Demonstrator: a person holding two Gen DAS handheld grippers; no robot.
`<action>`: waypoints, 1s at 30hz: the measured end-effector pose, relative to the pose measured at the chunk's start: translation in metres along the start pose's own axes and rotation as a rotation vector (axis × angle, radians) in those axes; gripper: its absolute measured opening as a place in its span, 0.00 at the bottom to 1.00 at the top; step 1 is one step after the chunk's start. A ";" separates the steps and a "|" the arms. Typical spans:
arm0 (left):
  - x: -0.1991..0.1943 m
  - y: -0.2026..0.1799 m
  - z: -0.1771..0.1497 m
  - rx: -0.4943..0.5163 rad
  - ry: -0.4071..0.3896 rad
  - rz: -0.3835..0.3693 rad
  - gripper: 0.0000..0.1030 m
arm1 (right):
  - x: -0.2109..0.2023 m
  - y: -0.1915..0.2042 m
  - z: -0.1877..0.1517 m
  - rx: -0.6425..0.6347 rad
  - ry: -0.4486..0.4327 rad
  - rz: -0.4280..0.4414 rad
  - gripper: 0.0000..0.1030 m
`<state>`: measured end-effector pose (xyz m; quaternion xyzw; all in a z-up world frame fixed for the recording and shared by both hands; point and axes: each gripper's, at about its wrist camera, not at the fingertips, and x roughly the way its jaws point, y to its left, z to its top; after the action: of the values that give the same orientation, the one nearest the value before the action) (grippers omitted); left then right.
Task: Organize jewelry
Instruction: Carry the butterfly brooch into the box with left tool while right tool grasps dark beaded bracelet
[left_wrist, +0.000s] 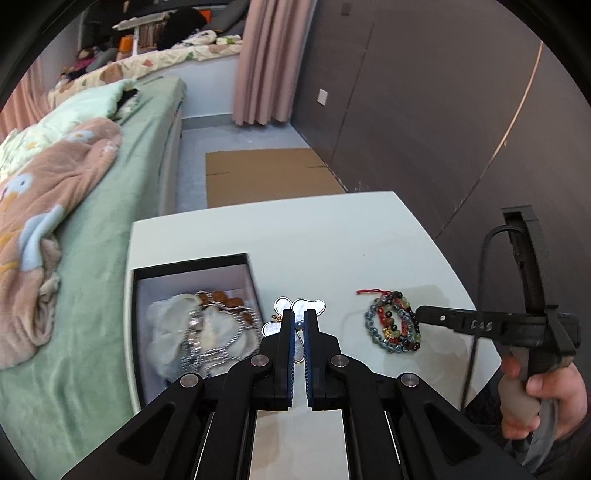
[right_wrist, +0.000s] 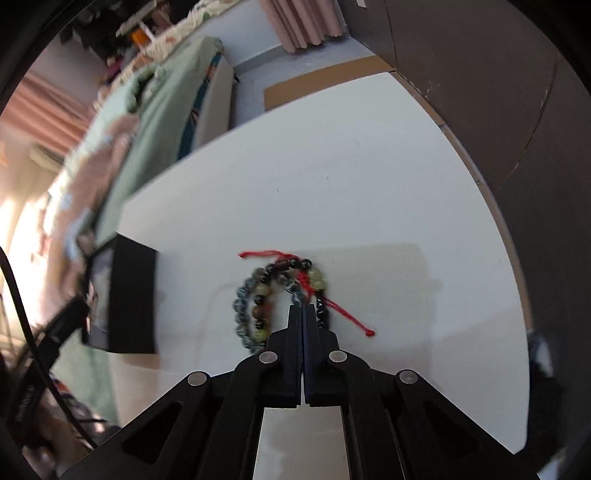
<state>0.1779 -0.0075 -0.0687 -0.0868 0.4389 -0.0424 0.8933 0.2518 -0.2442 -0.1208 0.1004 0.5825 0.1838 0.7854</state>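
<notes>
Beaded bracelets (right_wrist: 280, 295) (several, tangled), two tongs, one box (left_wrist: 192, 317)

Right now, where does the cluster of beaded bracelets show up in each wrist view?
Left wrist view: beaded bracelets lie right of centre on the white table, with the right gripper at their right edge.
Right wrist view: the same bracelets sit at centre, just beyond the closed fingertips.
Shared landmark: the black jewelry box, left of the bracelets in both.
</notes>
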 end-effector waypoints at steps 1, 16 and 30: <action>-0.004 0.002 -0.001 -0.005 -0.005 0.003 0.04 | -0.003 -0.003 -0.001 0.010 -0.005 0.023 0.02; -0.029 0.037 -0.005 -0.059 -0.039 0.018 0.04 | 0.014 0.023 0.000 0.003 0.040 0.072 0.26; -0.032 0.066 -0.006 -0.114 -0.041 0.038 0.04 | 0.026 0.047 0.003 -0.032 0.008 -0.016 0.11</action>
<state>0.1530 0.0619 -0.0602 -0.1303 0.4238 0.0013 0.8963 0.2533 -0.1906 -0.1248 0.0824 0.5836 0.1872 0.7859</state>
